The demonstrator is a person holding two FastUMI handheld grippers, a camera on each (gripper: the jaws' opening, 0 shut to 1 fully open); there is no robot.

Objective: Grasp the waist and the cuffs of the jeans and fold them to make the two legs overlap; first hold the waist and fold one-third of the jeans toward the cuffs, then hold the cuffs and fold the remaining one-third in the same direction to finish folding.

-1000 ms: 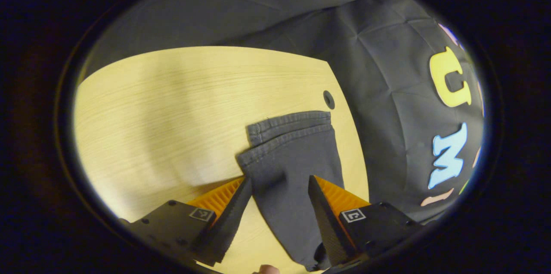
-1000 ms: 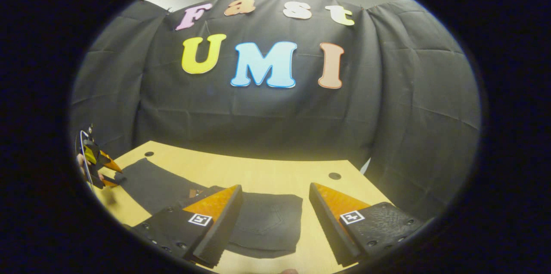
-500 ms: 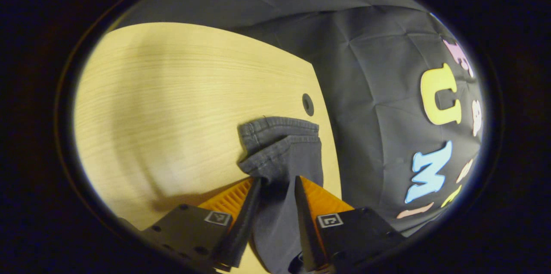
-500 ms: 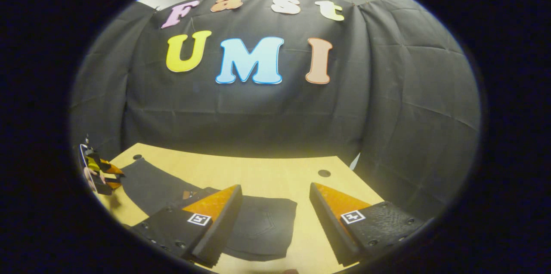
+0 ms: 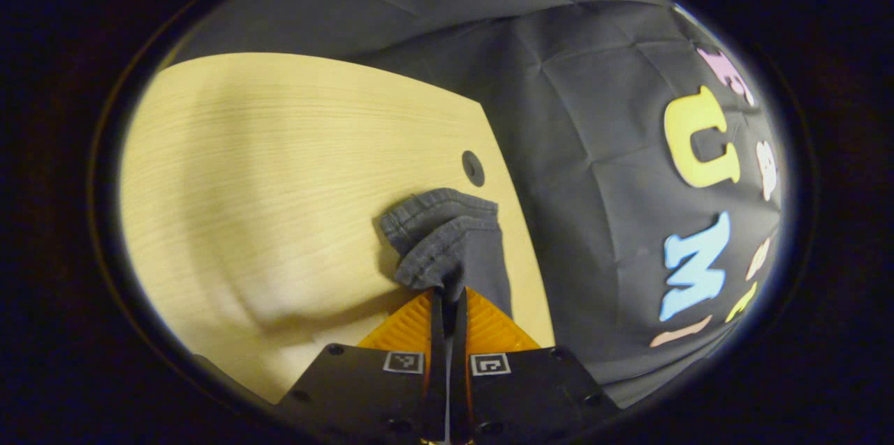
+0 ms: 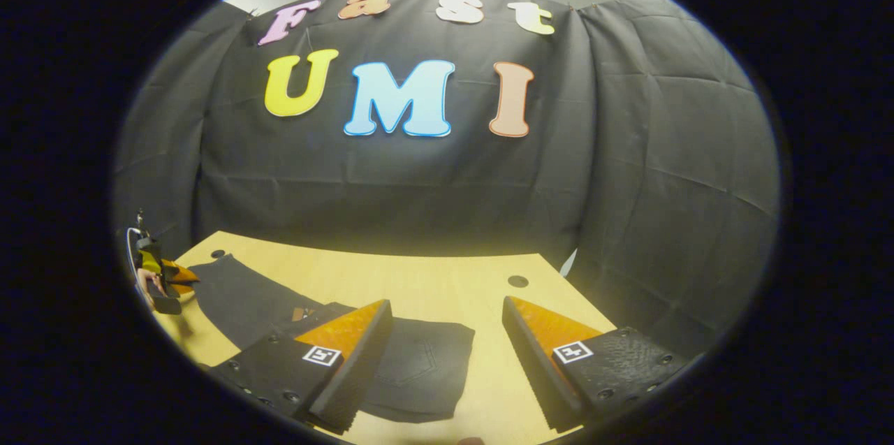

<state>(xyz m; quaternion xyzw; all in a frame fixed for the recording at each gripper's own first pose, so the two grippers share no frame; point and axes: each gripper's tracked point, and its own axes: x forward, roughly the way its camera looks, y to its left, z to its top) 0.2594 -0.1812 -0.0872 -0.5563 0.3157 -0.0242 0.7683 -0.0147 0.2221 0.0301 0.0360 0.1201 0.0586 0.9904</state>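
Dark grey jeans [image 6: 419, 368] lie on the light wooden table [image 6: 419, 284], the waist end folded over at the near right with a back pocket facing up. The legs run off to the left. In the left gripper view the two hemmed cuffs [image 5: 447, 235] are bunched together, and my left gripper [image 5: 447, 295] is shut on them near the table's corner. That gripper [image 6: 183, 276] also shows at the far left of the right gripper view, on the cuff end. My right gripper [image 6: 447, 312] hangs open just above the folded waist part, nothing between its fingers.
The table has a round cable hole near each far corner [image 5: 473, 168] [image 6: 517, 281]. The black cloth wall [image 6: 419, 179] stands close behind the table. Bare tabletop [image 5: 279, 179] lies to the left of the cuffs in the left gripper view.
My left gripper closed from wide open onto the cuffs, gathering the cloth into a bunch. The right gripper barely moved and stayed open.
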